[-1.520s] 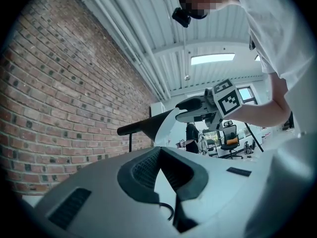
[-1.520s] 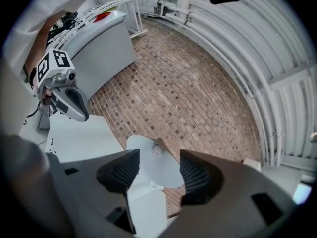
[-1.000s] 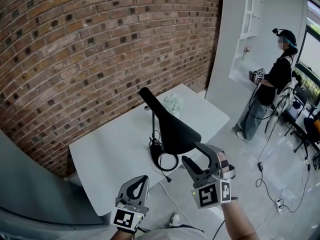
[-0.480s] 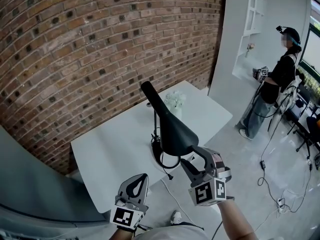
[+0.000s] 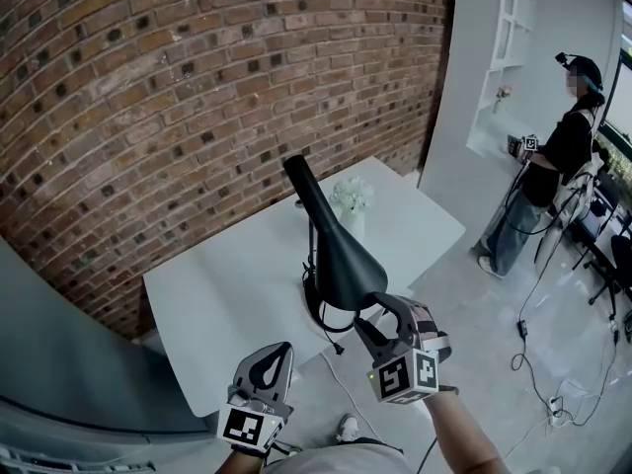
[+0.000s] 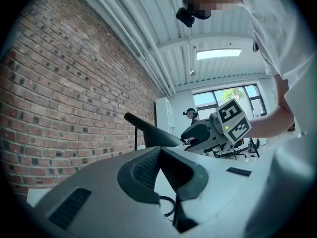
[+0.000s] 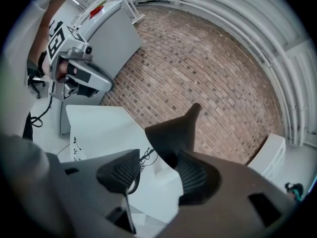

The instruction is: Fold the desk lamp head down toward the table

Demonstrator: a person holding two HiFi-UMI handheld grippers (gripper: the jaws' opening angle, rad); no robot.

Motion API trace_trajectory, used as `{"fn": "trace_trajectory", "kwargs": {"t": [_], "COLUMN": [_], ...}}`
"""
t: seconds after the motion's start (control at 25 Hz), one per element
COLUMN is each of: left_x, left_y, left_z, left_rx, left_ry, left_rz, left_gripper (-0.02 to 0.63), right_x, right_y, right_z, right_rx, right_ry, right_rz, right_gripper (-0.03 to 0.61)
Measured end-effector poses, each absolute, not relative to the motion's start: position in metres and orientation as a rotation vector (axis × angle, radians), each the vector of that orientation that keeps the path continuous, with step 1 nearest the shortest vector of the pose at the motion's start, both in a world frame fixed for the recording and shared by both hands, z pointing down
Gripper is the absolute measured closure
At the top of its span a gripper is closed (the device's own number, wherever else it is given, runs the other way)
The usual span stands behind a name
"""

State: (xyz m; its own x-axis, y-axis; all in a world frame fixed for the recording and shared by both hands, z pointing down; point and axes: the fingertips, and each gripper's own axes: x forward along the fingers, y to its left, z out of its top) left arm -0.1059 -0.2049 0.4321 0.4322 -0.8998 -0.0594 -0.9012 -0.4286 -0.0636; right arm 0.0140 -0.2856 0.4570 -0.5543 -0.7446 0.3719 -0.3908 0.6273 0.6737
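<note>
Fold judged not yet begun.
The lamp head [image 5: 336, 255] is seen raised above the worktop's [image 5: 222, 294] near edge; the right tongs [image 5: 371, 311] are held wide at its rim, the left tongs [image 5: 276, 354] closed and empty.

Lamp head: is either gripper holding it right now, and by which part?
Nothing is held. The right gripper has its jaws apart at the wide end of the lamp head, not closed on it. The left gripper is shut and empty.
</note>
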Motion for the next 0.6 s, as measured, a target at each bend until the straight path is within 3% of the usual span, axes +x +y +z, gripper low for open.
{"fn": "trace_trajectory", "kwargs": {"t": [0.6], "left_x": [-0.105], "left_y": [-0.216], "left_z": [0.441], "left_rx": [-2.562], "left_ry": [1.714], "left_rz": [0.006], "left_gripper": [0.606], "right_x": [0.005], "right_y": [-0.304], "right_z": [0.486], "right_rx": [0.813], "right_ry": [-2.246], "right_rz": [-0.644], "right_gripper": [0.333]}}
